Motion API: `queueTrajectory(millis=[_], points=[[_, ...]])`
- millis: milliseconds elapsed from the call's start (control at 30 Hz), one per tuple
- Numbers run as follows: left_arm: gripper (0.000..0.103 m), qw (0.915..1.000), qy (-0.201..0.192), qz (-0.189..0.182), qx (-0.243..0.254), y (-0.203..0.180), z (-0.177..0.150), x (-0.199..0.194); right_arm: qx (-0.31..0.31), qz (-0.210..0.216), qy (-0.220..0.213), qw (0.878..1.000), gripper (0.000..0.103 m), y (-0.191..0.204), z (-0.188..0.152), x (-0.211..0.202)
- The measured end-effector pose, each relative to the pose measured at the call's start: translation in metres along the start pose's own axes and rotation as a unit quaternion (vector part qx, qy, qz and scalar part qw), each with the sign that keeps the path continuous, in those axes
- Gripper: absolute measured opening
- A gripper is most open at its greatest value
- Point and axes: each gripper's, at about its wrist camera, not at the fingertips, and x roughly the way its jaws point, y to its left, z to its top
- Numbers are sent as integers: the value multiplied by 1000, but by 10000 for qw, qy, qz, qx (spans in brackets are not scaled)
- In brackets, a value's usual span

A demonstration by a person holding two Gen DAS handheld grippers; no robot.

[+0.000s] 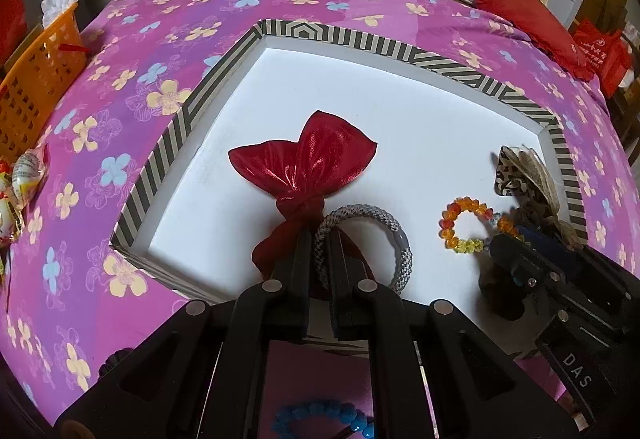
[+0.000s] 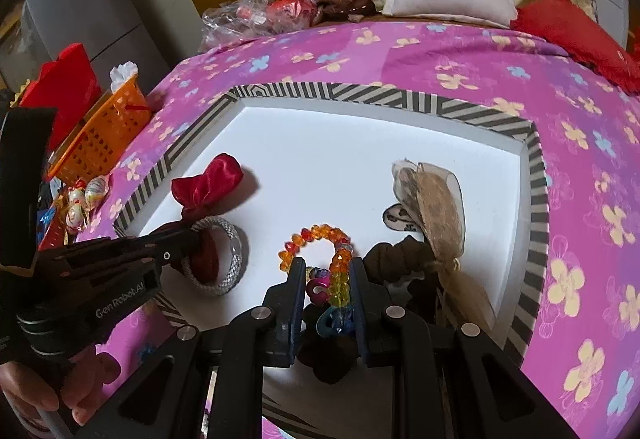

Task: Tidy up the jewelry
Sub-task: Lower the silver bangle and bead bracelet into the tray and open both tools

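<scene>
A grey braided bracelet [image 1: 368, 245] lies at six o'clock in a striped-rimmed tray [image 1: 176, 127] on the bed, clenched in the left tongs [image 1: 320, 239]. Right tongs [image 2: 326, 267], released, straddle a beaded bracelet [image 2: 316, 247]. Lifting may snag the red pouch [image 1: 308, 163] touching it. Open room lies toward twelve o'clock.

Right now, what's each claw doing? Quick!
Left gripper: shut on the grey bracelet.
Right gripper: open around the bead bracelet, not gripping.
</scene>
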Motion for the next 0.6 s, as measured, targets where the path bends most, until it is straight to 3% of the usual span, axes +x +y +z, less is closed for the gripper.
queueTrajectory(millis=[67, 100, 233, 600], points=[[14, 10000, 33, 18, 27, -1, -1, 2, 28, -3, -61, 10000, 44, 0, -1, -4], [20, 10000, 45, 15, 42, -1, -2, 2, 34, -15, -117, 9999, 48, 0, -2, -7], [41, 10000, 11, -40, 39, -1, -4, -2, -30, -78, -219, 9997, 49, 1, -4, -18], [44, 9995, -270, -48, 153, -2, -24, -41, -113, -75, -516, 9986, 49, 15, -24, -65]])
